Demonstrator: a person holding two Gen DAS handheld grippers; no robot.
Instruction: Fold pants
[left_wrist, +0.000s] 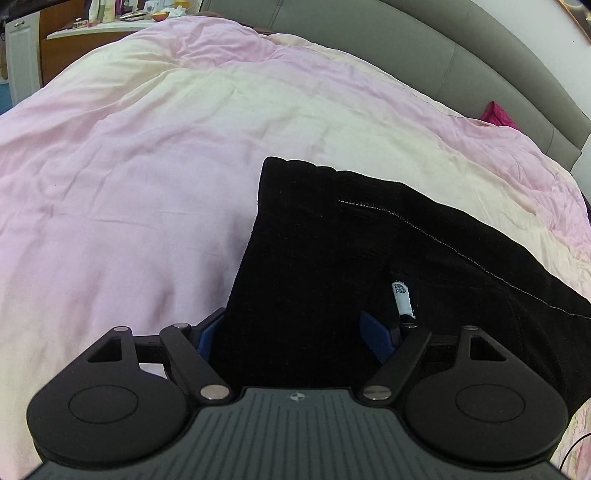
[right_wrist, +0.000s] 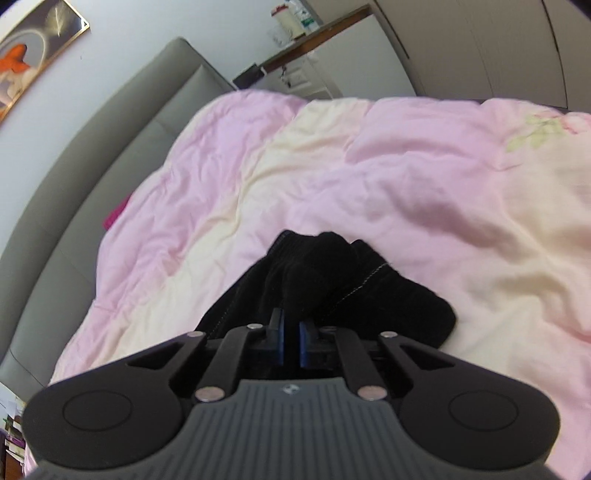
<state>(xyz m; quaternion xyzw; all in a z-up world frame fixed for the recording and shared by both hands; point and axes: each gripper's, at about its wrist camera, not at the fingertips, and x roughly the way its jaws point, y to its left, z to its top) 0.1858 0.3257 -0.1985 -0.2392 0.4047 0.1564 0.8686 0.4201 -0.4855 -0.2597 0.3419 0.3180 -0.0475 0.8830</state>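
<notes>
The black pants (left_wrist: 351, 236) lie on a pink and cream duvet (left_wrist: 147, 166), with a white care label (left_wrist: 402, 297) showing. My left gripper (left_wrist: 291, 332) is open, its blue pads wide apart with the black fabric lying between them. In the right wrist view, my right gripper (right_wrist: 291, 332) is shut on a bunched fold of the pants (right_wrist: 321, 273), which drape forward over the duvet (right_wrist: 406, 177). The rest of the pants is hidden behind the gripper body.
A grey padded headboard (left_wrist: 461, 62) runs along the bed's far right edge, with a magenta cloth (left_wrist: 496, 114) against it. A cluttered wooden shelf (left_wrist: 96, 26) stands at the back left. In the right wrist view a headboard (right_wrist: 92, 166) and white cupboards (right_wrist: 480, 48) border the bed.
</notes>
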